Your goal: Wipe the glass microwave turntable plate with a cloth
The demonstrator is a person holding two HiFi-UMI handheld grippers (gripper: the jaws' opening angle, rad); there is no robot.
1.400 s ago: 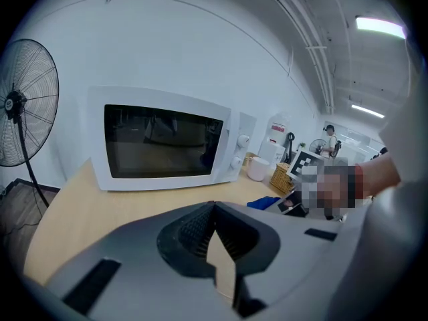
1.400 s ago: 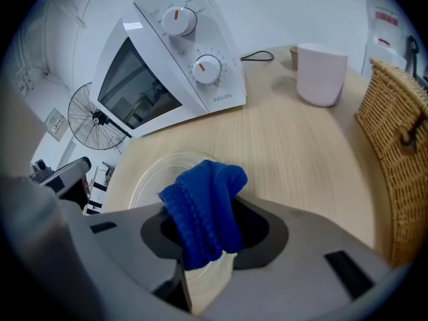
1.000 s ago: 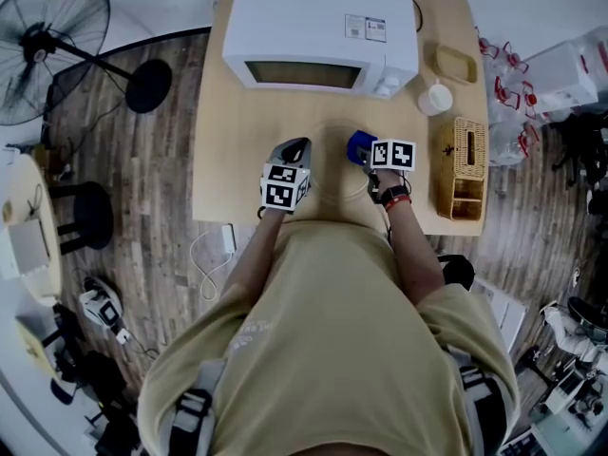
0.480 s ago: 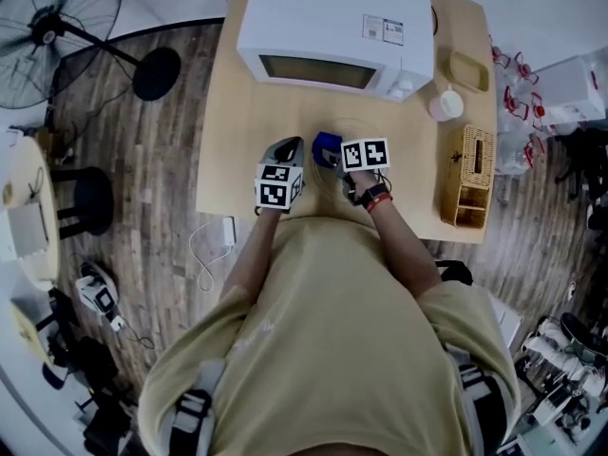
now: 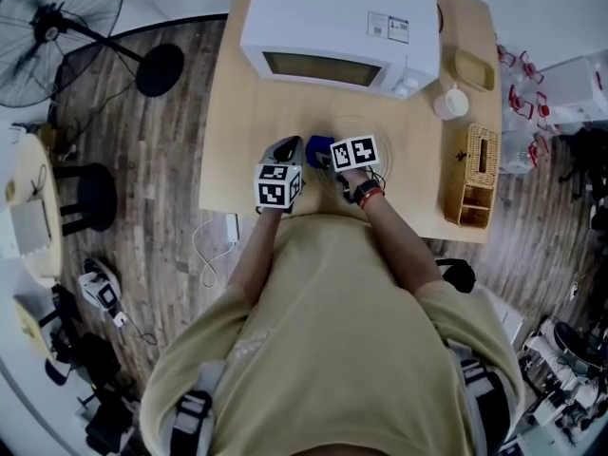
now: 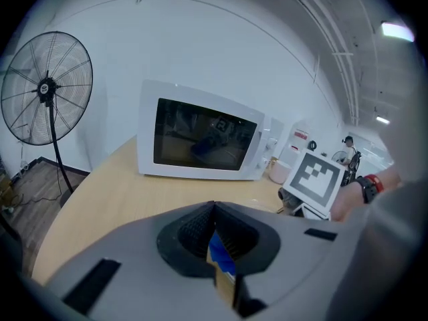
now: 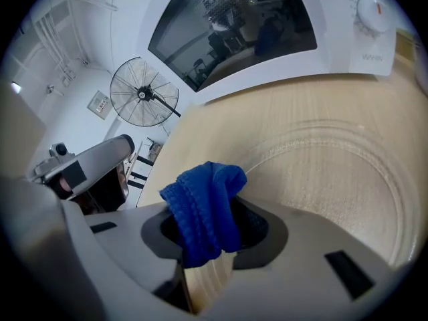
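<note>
The clear glass turntable plate (image 7: 334, 179) lies flat on the wooden table (image 5: 237, 112) in front of the microwave (image 5: 342, 31); its faint round rim (image 5: 372, 131) also shows in the head view. My right gripper (image 7: 208, 243) is shut on a bunched blue cloth (image 7: 204, 206). It holds the cloth (image 5: 318, 148) down at the plate's left edge. My left gripper (image 5: 289, 147) rests just left of the cloth, its jaws (image 6: 215, 212) closed with nothing gripped. A strip of blue cloth shows beyond them.
A white cup (image 5: 450, 102), a small tan tray (image 5: 478, 68) and a wicker organiser (image 5: 474, 174) stand along the table's right side. A floor fan (image 5: 57, 17) and a black stool (image 5: 85, 198) are off the left edge. The table's near edge is against the person's body.
My right gripper has carried the blue cloth leftward across the plate, ending close beside the left gripper. The left gripper has stayed where it was.
</note>
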